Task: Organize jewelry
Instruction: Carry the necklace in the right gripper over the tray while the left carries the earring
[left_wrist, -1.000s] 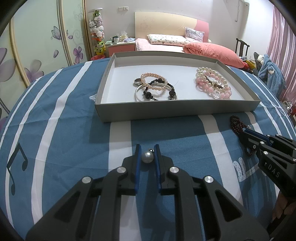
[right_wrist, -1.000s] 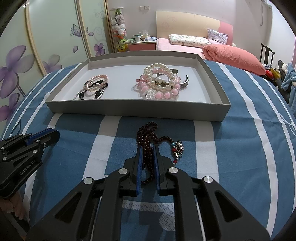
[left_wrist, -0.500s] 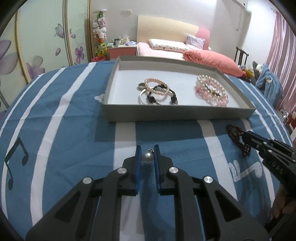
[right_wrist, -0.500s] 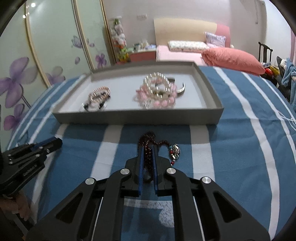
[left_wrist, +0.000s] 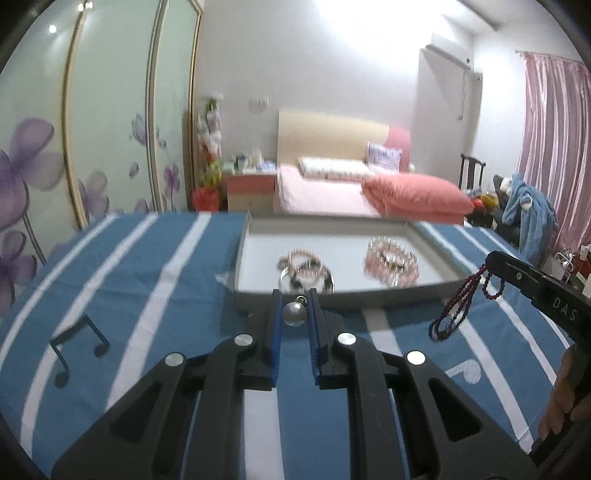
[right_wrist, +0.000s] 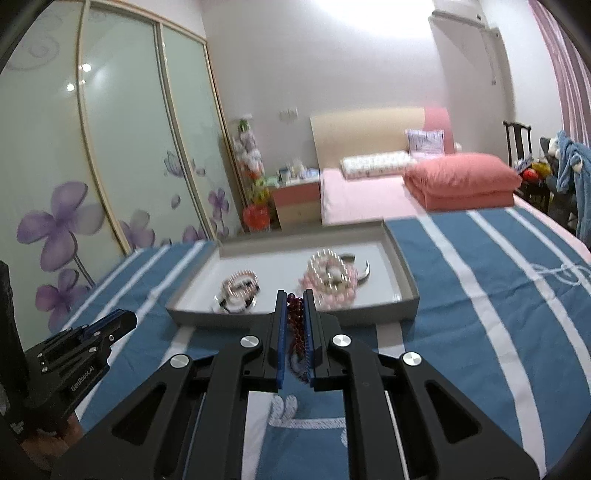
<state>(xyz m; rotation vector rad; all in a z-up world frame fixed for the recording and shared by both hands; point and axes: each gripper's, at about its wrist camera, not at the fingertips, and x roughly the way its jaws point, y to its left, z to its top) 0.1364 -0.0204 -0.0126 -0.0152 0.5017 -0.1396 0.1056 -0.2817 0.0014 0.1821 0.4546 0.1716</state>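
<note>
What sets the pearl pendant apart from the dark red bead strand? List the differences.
The pearl pendant is a single pale round bead with a small metal loop; the dark red bead strand is a long string of many tiny beads. The pendant sits wholly between the left gripper fingers; the strand dangles in loops below the right gripper. Shared: each is pinched in a shut gripper, lifted off the blue striped cloth, short of the grey tray.

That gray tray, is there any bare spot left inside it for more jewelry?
Yes: the tray floor is bare along its left wall, and between the dark-and-pink bracelets and the pink bead pile. Those piles are crowded.
</note>
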